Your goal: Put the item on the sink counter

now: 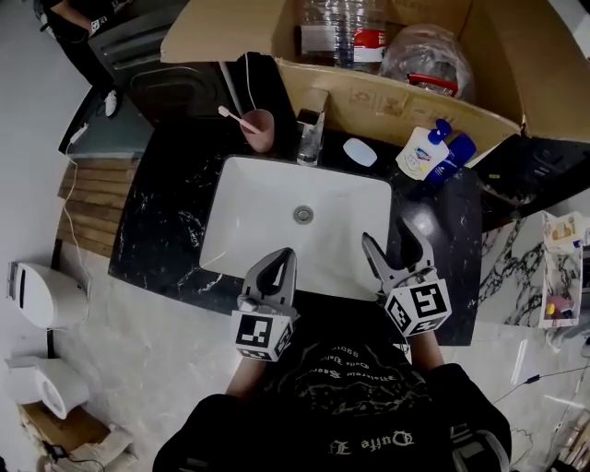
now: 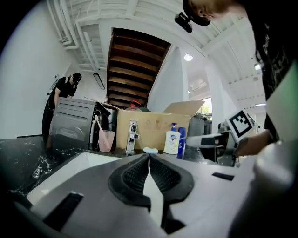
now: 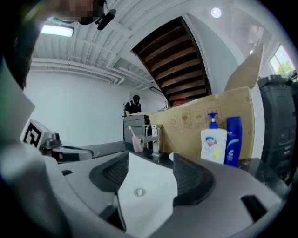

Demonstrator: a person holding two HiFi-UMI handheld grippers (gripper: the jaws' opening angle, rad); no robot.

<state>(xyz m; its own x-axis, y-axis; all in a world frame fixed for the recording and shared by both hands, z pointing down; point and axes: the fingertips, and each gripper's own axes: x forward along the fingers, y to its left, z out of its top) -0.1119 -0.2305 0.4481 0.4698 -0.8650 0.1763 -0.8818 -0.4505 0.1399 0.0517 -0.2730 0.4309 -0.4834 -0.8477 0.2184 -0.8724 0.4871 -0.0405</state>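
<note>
Both grippers hover over the near edge of a white basin [image 1: 241, 217] set in a black marble sink counter [image 1: 166, 221]. My left gripper [image 1: 281, 258] [image 2: 149, 156] is shut with nothing in it. My right gripper [image 1: 387, 236] [image 3: 150, 160] stands open and empty, its jaws framing the drain. Along the counter's back stand a pink cup [image 1: 259, 129] [image 2: 106, 140] [image 3: 138, 144] with a toothbrush, a chrome faucet [image 1: 312, 136] [image 2: 132, 137], a white soap bar [image 1: 359, 152] [image 2: 150, 150], a white pump bottle [image 1: 421, 152] [image 3: 213, 144] and a blue bottle [image 1: 452, 159] [image 3: 233, 141].
An open cardboard box [image 1: 396, 101] holding bottles and a plastic bag stands right behind the counter. A grey appliance [image 1: 147, 46] with a person [image 1: 74, 28] beside it is at the back left. A small shelf [image 1: 562, 267] stands to the right, white fixtures [image 1: 37, 295] to the left.
</note>
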